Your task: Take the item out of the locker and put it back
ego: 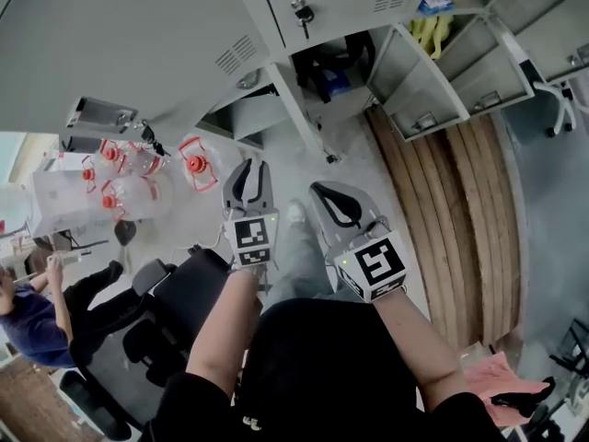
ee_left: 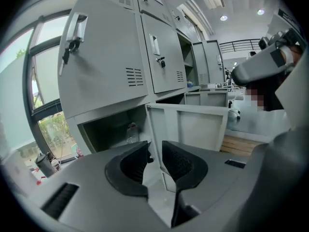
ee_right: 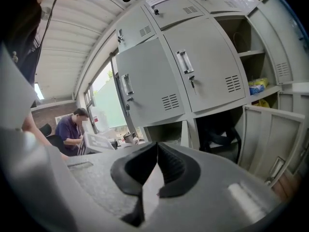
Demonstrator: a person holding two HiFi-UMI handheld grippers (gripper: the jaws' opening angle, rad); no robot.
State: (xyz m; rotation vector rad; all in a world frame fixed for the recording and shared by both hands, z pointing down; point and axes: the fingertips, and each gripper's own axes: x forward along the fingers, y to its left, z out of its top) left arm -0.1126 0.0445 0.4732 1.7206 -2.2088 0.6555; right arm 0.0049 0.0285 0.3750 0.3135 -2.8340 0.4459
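Observation:
A clear plastic bottle (ee_left: 130, 131) stands inside the open bottom locker compartment (ee_left: 104, 134), straight ahead of my left gripper (ee_left: 155, 148). That gripper's jaws stand a small gap apart with nothing between them, well short of the bottle. The compartment's door (ee_left: 193, 122) hangs open to the right of it. In the head view the left gripper (ego: 249, 166) and right gripper (ego: 319, 190) are held side by side in front of the lockers (ego: 184, 35). My right gripper (ee_right: 157, 146) is shut and empty, its tips touching.
A dark bag (ego: 331, 67) fills the neighbouring open locker, and yellow items (ego: 433, 26) lie in one further right. Water jugs with red caps (ego: 129, 178) stand at the left. A black office chair (ego: 175, 311) and a seated person (ego: 37, 320) are nearby.

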